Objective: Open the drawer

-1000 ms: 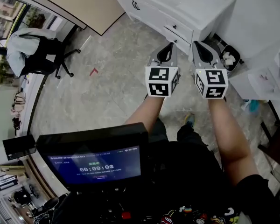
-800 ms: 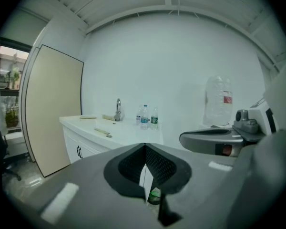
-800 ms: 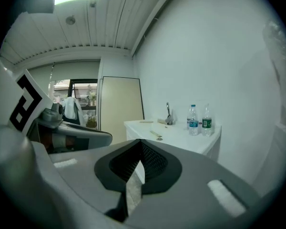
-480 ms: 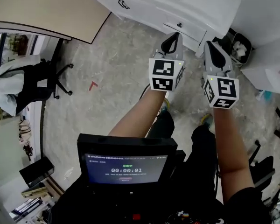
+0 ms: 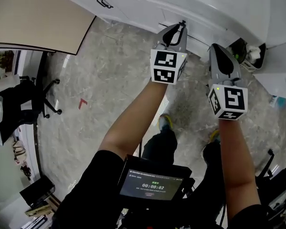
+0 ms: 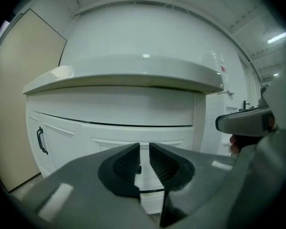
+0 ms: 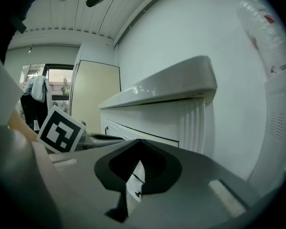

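Observation:
A white cabinet [image 5: 133,4] runs along the top of the head view. My left gripper [image 5: 182,25] reaches its drawer front [image 5: 200,32], tips right at the face. In the left gripper view the left gripper [image 6: 144,147] has a narrow gap between its jaws. Through that gap shows the small dark drawer knob [image 6: 138,169] on the white drawer front [image 6: 181,140]; nothing is held. My right gripper [image 5: 215,46] hangs beside it, a little short of the cabinet's right end. The right gripper [image 7: 139,142] has its jaws meeting at the tips and holds nothing.
A cabinet door with a dark handle [image 6: 40,140] lies left of the drawer. A plastic bottle [image 6: 214,63] stands on the counter top. A bin [image 5: 248,51] sits on the floor right of the cabinet. An office chair [image 5: 19,104] stands far left, beside a beige panel [image 5: 33,18].
The person has stepped closer to the cabinet. Both grippers moved forward, and the left one now reaches the drawer front. The jaws look unchanged.

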The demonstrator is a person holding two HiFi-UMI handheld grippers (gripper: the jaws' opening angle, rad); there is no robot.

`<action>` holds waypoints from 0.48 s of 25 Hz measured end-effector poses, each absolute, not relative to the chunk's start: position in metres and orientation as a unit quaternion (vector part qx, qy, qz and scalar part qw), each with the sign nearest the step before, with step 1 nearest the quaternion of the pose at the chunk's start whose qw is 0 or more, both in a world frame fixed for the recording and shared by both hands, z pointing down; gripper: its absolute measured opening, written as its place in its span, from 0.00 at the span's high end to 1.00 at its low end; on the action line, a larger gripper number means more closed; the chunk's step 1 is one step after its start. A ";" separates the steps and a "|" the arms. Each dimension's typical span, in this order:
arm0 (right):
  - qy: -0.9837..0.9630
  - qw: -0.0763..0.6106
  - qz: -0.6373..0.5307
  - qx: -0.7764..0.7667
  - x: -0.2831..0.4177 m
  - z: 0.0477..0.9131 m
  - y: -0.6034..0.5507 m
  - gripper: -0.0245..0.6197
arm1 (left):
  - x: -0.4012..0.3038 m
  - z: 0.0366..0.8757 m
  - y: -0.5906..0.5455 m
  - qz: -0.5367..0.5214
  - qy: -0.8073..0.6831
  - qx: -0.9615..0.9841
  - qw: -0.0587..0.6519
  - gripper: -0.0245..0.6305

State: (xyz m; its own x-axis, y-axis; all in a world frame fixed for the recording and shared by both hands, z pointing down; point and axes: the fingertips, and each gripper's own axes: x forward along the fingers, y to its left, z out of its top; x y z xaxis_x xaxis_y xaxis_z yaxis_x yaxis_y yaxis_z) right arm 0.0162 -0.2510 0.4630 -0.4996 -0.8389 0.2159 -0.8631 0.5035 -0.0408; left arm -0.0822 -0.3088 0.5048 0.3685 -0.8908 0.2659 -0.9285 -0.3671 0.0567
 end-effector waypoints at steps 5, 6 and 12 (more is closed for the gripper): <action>-0.859 0.080 0.070 0.501 0.007 0.508 -0.264 0.92 | -0.082 0.550 -0.333 0.096 -0.538 0.833 0.092 0.76; -0.858 0.079 0.071 0.502 0.005 0.515 -0.265 0.92 | -0.084 0.558 -0.338 0.097 -0.538 0.832 0.093 0.73; -0.853 0.072 0.072 0.512 0.002 0.540 -0.271 0.92 | -0.083 0.596 -0.362 0.114 -0.535 0.832 0.094 0.70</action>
